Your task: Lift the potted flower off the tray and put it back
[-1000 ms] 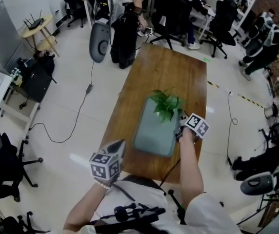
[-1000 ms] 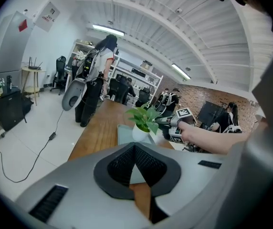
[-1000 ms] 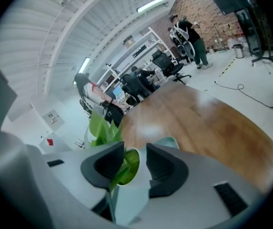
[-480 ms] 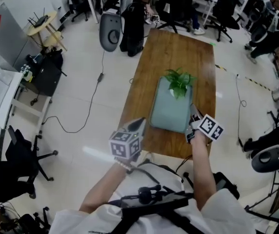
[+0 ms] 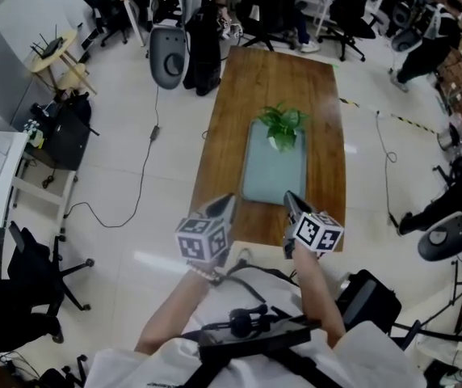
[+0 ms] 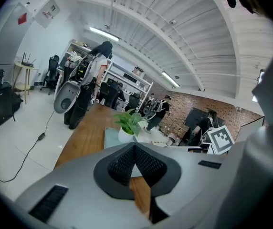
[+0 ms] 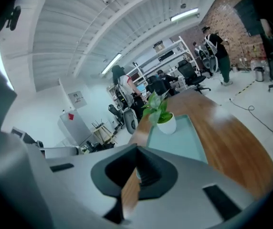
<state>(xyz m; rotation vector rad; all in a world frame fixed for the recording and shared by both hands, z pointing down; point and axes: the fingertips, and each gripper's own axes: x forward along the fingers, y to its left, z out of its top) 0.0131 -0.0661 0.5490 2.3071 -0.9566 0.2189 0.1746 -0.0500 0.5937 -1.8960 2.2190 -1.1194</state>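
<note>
The potted flower (image 5: 282, 126), green leaves in a white pot, stands upright at the far end of the pale green tray (image 5: 273, 176) on the wooden table (image 5: 328, 136). Both grippers hang near the table's near edge, apart from the pot. My left gripper (image 5: 224, 206) is shut and empty at the near left corner. The right gripper (image 5: 291, 202) is shut and empty just short of the tray's near edge. From the left gripper view the flower (image 6: 129, 123) shows beyond the shut tips (image 6: 135, 149). The right gripper view has the flower (image 7: 161, 111) and tray (image 7: 184, 144) ahead of the shut tips (image 7: 137, 149).
Office chairs (image 5: 267, 6) and people crowd the table's far end. A grey rounded object (image 5: 169, 55) stands on the floor at the far left corner. Cables (image 5: 138, 176) trail over the floor to the left, and a black chair (image 5: 449, 241) sits to the right.
The right gripper left the pot, shut empty and drew back to the near table edge. The flower stays on the tray. The left gripper shifted slightly forward.
</note>
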